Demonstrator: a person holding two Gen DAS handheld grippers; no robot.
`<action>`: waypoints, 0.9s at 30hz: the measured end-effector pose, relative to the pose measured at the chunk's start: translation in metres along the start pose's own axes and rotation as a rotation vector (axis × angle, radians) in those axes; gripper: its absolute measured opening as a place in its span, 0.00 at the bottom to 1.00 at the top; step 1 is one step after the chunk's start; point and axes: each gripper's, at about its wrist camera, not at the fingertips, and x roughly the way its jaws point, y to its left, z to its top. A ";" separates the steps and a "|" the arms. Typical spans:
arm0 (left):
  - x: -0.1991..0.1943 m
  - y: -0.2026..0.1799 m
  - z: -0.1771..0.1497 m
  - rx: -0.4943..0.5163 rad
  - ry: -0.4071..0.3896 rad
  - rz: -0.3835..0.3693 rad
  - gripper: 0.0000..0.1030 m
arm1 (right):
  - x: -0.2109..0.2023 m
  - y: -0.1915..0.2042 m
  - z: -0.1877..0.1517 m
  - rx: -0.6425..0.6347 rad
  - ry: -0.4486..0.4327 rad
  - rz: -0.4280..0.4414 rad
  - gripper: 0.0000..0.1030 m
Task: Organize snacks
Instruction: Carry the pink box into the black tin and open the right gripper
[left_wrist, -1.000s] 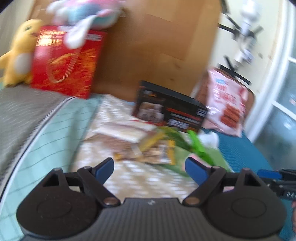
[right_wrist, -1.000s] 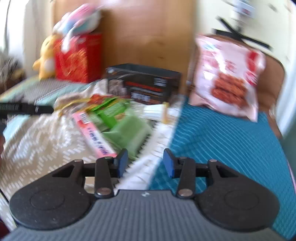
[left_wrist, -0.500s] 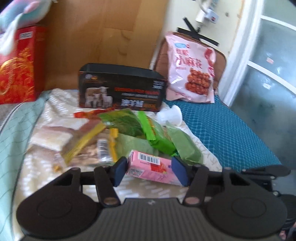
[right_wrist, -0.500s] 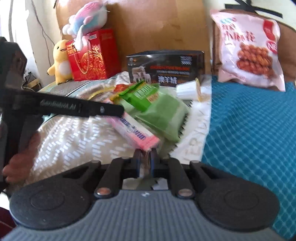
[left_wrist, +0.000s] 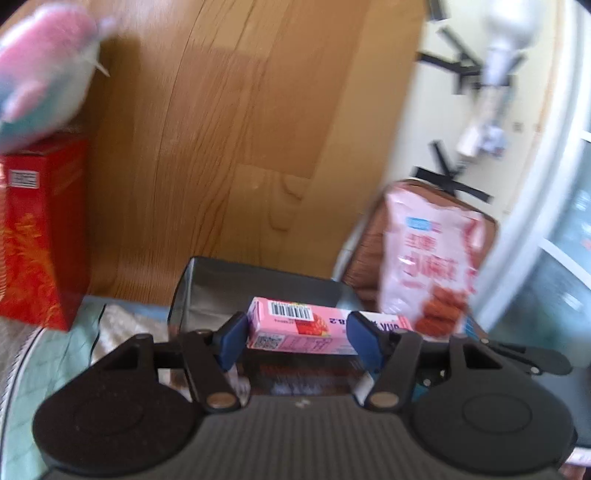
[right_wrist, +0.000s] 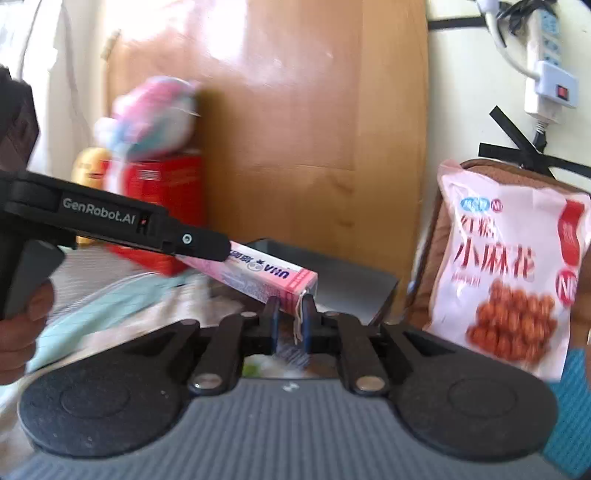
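Between both grippers, pink box (left_wrist: 295, 328) aloft.

Long pink snack box (left_wrist: 295, 328) with barcode and strawberry print, held off the bed, lying roughly level. Large pink snack bag (right_wrist: 513, 273) stands upright against a brown cushion (right_wrist: 443, 236), right of the box.

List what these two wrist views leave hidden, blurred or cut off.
- Snack pile on the bed: hidden behind the tongs' bodies in both views.
- Black box: front label blocked by the pink box in the left tongs; left view.
- Pink box's far end: covered by the other tool's finger; right view, by the right tongs.
- Plush toy: motion-blurred, cut by the left view's edge.
- Snack bag: print smeared; left view.
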 end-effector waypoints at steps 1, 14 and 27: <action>0.013 0.003 0.003 -0.012 0.008 0.010 0.58 | 0.013 -0.006 0.002 0.007 0.011 -0.012 0.15; 0.025 0.006 -0.029 -0.050 0.121 -0.097 0.68 | -0.027 -0.055 -0.057 0.264 -0.003 -0.038 0.54; 0.086 -0.039 -0.078 -0.045 0.443 -0.177 0.73 | -0.041 -0.024 -0.105 0.057 0.170 0.034 0.59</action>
